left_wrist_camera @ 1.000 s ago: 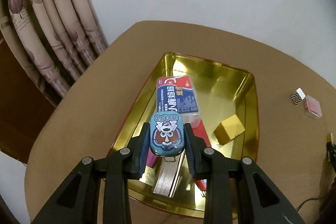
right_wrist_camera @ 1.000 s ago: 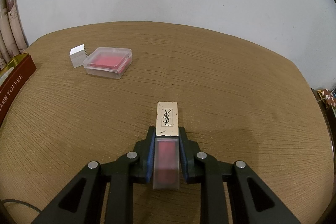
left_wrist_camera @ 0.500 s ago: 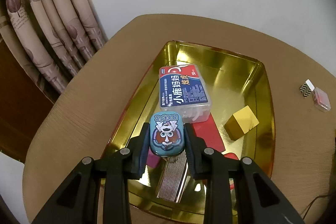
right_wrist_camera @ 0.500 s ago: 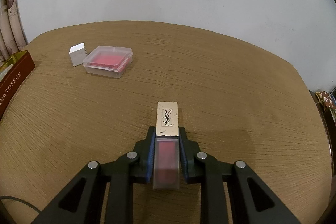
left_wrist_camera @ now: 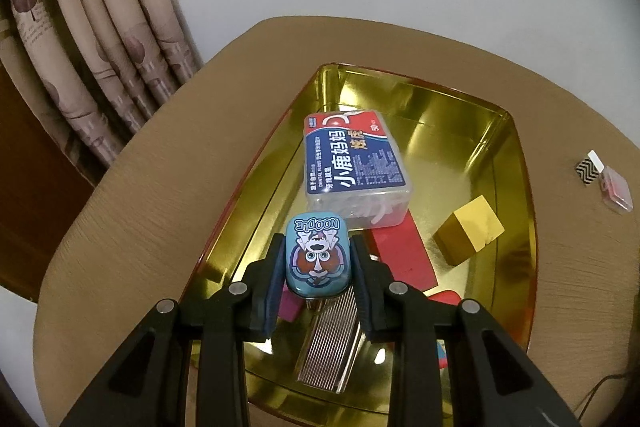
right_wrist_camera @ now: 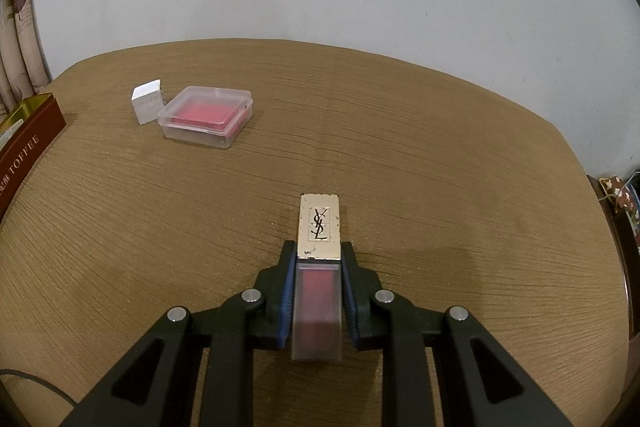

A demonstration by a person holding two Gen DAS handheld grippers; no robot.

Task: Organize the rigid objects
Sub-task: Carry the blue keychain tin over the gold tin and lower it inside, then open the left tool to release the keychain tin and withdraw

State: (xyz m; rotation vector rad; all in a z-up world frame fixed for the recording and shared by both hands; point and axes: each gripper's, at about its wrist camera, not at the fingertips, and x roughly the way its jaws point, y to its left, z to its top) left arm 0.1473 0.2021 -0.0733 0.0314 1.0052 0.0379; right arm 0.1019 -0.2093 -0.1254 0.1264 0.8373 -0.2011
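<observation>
Left wrist view: left tool clenches one teal tin; right tool clenches one lipstick.

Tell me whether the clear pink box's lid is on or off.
On. The clear pink box shows its lid seated flush over the pink insert, beside the small white box.

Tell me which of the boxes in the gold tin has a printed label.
The clear floss-pick box, lying flat toward the tin's far end with a blue-and-red label. The gold cube to its right is plain.
</observation>
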